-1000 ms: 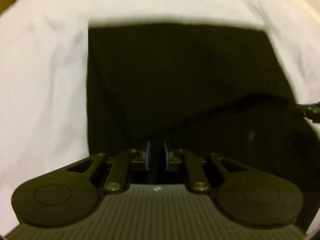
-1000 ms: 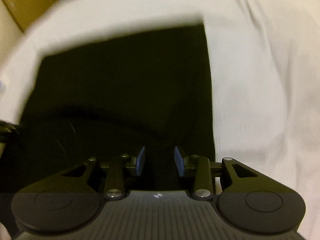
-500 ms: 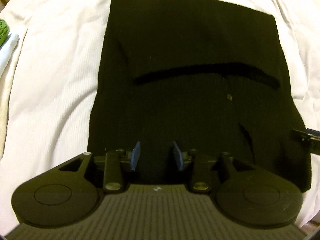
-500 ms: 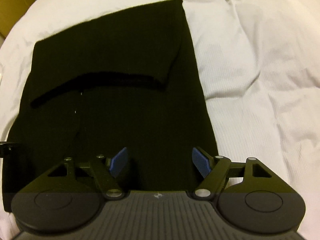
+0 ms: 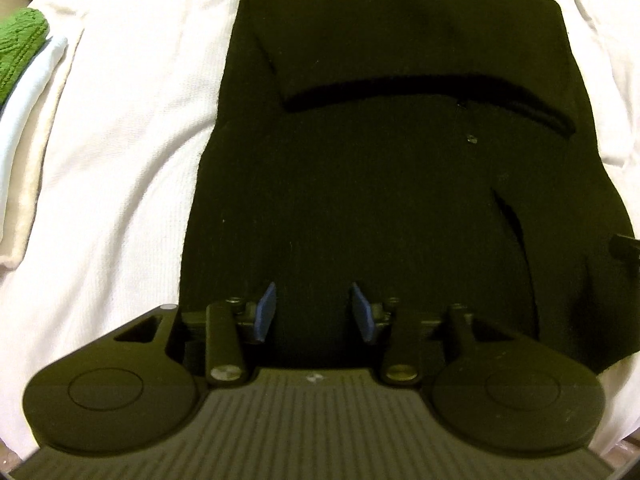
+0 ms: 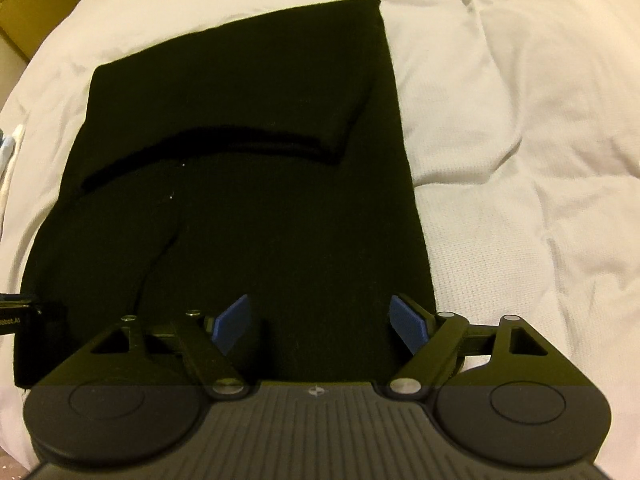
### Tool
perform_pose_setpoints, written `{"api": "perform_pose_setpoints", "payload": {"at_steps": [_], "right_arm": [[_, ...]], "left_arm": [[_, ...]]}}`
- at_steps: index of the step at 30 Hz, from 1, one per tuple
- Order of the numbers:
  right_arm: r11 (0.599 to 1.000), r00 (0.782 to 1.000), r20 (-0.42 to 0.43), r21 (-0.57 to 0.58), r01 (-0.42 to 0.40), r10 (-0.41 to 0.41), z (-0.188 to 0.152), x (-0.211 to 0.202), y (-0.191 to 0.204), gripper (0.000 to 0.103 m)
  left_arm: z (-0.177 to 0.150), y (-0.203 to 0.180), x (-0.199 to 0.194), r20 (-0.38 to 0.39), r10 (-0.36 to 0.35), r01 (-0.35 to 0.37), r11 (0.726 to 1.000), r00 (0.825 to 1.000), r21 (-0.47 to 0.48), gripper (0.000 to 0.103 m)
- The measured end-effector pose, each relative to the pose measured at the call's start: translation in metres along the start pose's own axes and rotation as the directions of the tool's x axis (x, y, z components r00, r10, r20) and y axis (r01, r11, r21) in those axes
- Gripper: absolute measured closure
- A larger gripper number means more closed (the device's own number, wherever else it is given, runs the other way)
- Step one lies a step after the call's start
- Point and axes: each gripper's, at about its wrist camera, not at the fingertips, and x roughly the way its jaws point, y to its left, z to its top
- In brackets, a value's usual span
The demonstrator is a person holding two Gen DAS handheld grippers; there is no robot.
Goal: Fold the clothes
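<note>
A black garment [image 5: 380, 200] lies flat on the white bed cover, its far part folded back toward me so a dark folded hem [image 5: 420, 88] crosses it. It also shows in the right wrist view [image 6: 260, 200]. My left gripper [image 5: 314, 312] is open and empty above the garment's near left part. My right gripper [image 6: 320, 324] is open wide and empty above its near right edge. The right gripper's tip shows at the right edge of the left wrist view [image 5: 626, 248]; the left gripper's tip shows at the left edge of the right wrist view [image 6: 24, 314].
The white bed cover [image 6: 520, 160] surrounds the garment, with wrinkles on the right. A stack of folded clothes, green [image 5: 20, 48] on white [image 5: 28, 120], lies at the left. A yellowish wooden surface [image 6: 28, 4] stands beyond the bed at the far left.
Both grippers let go of the black garment's edge, opened and pulled back and up. The folded part now lies flat on the garment.
</note>
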Motion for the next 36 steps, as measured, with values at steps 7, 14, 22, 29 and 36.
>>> {"api": "perform_pose_setpoints", "payload": {"at_steps": [7, 14, 22, 29, 36], "right_arm": [[1.0, 1.0, -0.01, 0.012, -0.006, 0.007, -0.01, 0.002, -0.004, 0.023], [1.0, 1.0, -0.02, 0.01, -0.01, 0.01, -0.011, 0.008, -0.002, 0.024], [1.0, 0.999, -0.035, 0.009, -0.003, 0.003, -0.018, 0.01, -0.004, 0.023], [1.0, 0.999, -0.042, 0.014, -0.006, 0.007, -0.023, 0.016, -0.005, 0.023], [1.0, 0.998, -0.057, 0.008, -0.013, 0.014, -0.027, 0.019, -0.007, 0.023]], "left_arm": [[-0.013, 0.005, 0.0, -0.001, 0.019, -0.019, 1.0, 1.0, -0.002, 0.064], [-0.011, 0.0, 0.005, -0.008, 0.027, -0.027, 1.0, 1.0, -0.008, 0.064], [-0.018, 0.003, 0.003, -0.011, 0.018, -0.018, 1.0, 1.0, 0.004, 0.064], [-0.022, 0.001, 0.008, -0.019, 0.016, -0.016, 1.0, 1.0, 0.008, 0.064], [-0.024, 0.0, 0.013, -0.018, 0.013, -0.012, 1.0, 1.0, 0.013, 0.063]]}}
